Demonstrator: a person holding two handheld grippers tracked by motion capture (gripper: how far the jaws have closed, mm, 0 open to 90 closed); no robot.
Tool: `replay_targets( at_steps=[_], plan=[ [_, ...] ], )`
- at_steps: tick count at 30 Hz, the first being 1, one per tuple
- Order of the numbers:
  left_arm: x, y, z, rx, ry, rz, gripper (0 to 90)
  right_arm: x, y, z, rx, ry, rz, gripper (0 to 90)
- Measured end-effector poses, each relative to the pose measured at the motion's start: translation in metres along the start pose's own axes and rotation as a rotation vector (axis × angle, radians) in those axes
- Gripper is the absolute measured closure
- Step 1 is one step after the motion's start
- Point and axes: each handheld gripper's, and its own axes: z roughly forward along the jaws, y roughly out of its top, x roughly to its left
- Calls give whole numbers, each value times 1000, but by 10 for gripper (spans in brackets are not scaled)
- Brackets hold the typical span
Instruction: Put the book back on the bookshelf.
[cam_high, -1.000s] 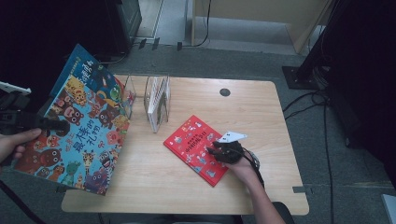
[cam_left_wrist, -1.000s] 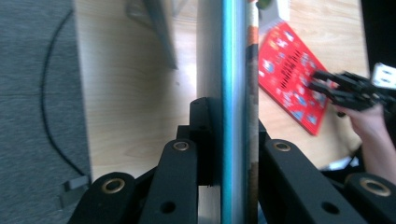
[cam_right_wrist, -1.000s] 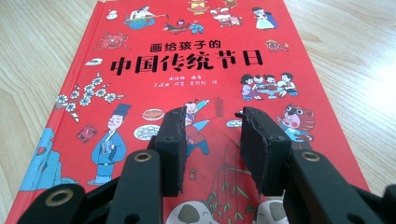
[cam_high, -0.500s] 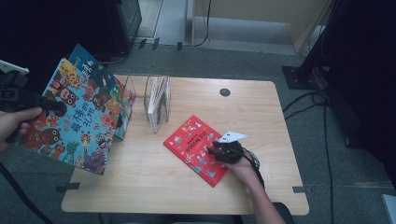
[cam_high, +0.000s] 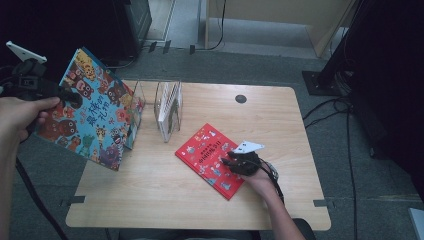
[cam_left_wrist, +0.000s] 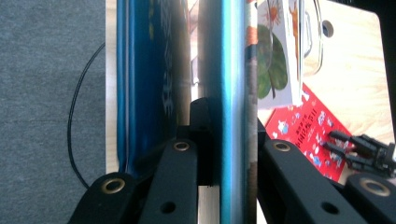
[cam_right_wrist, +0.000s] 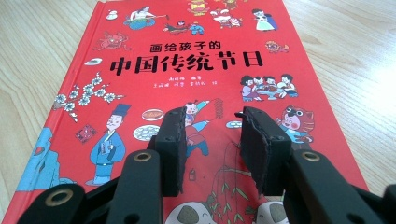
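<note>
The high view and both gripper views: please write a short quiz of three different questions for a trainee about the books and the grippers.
1. True or false: the left gripper is shut on the large blue picture book with cartoon animals.
2. On what do the right gripper's jaws rest?
A. the clear plastic book rack
B. the flat red picture book
C. the bare light wooden table
3. Fill in: the red book lies ____ on the table, while the blue book is held up at the table's left edge.

Key: 1 true; 2 B, with the jaws apart and nothing between them; 3 flat.
</note>
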Motion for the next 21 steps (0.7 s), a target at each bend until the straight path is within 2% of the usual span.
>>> replay_targets(
  at_steps=[8, 16, 21],
  plan=[
    [-3, 19, 18, 11, 18, 7, 816, 0, 0, 0, -5, 0, 2, 606],
    [1, 28, 29, 5, 25, 1, 816, 2, 0, 1, -4, -10, -2, 603],
    [-3, 32, 40, 13, 31, 15, 815, 3, -1, 1, -3, -15, -1, 599]
  ],
)
